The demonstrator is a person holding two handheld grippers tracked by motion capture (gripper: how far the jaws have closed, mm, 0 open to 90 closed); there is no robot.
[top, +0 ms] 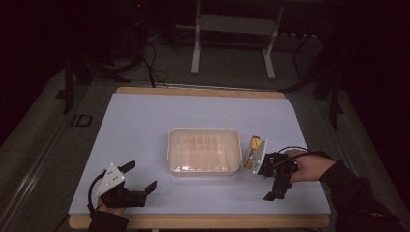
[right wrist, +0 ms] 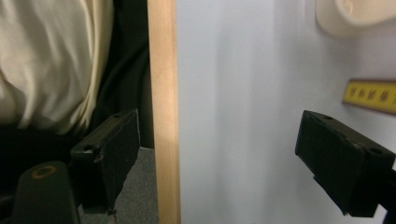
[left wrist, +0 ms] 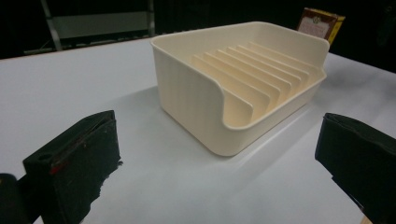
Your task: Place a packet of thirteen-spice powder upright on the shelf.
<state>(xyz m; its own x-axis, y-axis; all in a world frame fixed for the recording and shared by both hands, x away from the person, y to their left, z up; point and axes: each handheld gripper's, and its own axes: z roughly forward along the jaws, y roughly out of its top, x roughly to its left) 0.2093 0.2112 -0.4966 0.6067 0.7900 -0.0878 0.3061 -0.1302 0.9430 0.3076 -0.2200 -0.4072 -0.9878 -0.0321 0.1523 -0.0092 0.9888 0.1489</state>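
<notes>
A cream slotted tray [top: 180, 151] sits mid-table, and in the left gripper view the tray [left wrist: 187, 88] lies straight ahead with its divider ribs showing and nothing in it. A small yellow and red box [top: 253, 152] lies just right of it; this box [left wrist: 322, 22] shows behind the tray's far corner. My left gripper [top: 140, 176] rests at the front left, open and holding nothing, its jaws [left wrist: 217, 158] spread wide towards the tray. A hand holds my right gripper [top: 278, 191] near the box, pointed at the table's front edge. It is open [right wrist: 217, 158] and holds nothing.
A white mat [top: 145, 121] covers the wooden table, whose front edge [right wrist: 163, 112] runs between the right jaws. The tray's corner [right wrist: 355, 16] and the box's yellow side [right wrist: 371, 95] lie to the right there. A person's pale clothing [right wrist: 51, 60] is beyond the edge. A metal stand [top: 232, 29] stands behind.
</notes>
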